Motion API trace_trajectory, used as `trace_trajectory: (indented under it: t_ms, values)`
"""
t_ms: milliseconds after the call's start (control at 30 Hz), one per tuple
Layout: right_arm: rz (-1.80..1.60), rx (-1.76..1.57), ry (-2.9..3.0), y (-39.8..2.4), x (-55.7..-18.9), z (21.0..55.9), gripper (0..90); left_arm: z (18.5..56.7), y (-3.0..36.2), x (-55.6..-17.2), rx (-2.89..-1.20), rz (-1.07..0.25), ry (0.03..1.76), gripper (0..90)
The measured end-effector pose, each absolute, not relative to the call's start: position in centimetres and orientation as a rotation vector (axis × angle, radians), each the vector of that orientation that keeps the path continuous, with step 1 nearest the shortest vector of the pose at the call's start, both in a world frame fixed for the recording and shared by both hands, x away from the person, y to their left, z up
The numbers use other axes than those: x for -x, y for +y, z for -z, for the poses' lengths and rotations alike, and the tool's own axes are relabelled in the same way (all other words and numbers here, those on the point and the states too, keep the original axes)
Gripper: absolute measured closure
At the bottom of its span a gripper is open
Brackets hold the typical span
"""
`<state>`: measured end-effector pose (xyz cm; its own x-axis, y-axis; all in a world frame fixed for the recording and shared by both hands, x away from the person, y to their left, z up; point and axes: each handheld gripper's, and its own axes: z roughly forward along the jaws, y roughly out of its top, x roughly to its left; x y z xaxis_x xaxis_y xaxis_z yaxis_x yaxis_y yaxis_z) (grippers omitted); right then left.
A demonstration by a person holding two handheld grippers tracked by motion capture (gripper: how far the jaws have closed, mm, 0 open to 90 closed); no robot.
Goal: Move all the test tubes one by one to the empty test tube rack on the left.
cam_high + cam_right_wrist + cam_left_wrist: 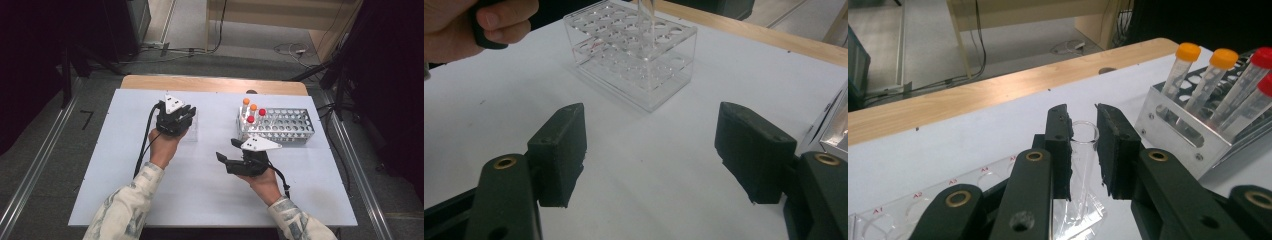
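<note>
My left gripper (179, 119) (1083, 125) is shut on a clear, uncapped glass tube (1084, 134), holding it upright over a clear acrylic rack (193, 131) (943, 200). In the right gripper view the tube (646, 20) reaches down into a hole of that rack (634, 60), beside the person's hand (489, 20). My right gripper (227, 150) (651, 145) is open just above the white table with nothing between its jaws, in front of a metal rack (282, 127).
The metal rack (1173, 135) holds two orange-capped tubes (249, 104) (1188, 51) and two red-capped tubes (256, 115) (1262, 57) at its left end. A wooden strip (210, 83) borders the table's far side. Cables trail from both grippers.
</note>
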<state>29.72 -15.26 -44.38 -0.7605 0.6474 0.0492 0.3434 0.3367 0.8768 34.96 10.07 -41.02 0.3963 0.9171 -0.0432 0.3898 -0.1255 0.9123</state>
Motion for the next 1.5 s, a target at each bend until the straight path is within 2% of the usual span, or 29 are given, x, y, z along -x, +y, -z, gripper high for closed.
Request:
trace_trajectory:
  t_ms: [333, 800, 1100, 1333, 1500]
  values:
    - [-1.39, -0.885, 2.302, -15.2, -29.7, 44.5, 27.7, 43.0, 9.6, -34.8, -1.735, -0.712, 1.168, 76.4]
    - [-1.39, -0.891, 2.304, -15.2, -29.8, 44.5, 27.7, 43.9, 9.7, -35.1, -1.711, -0.638, 1.195, 73.5]
    - [-1.392, -0.899, 2.306, -15.2, -29.8, 44.6, 27.9, 43.0, 10.2, -34.4, -1.672, -0.597, 1.181, 58.8]
    - [-1.382, -0.905, 2.3, -15.4, -29.9, 44.6, 28.0, 42.0, 10.6, -33.0, -1.654, -0.577, 1.187, 39.3]
    - [-1.385, -0.912, 2.291, -15.5, -30.0, 44.5, 28.2, 42.0, 11.7, -31.7, -1.645, -0.583, 1.185, 32.8]
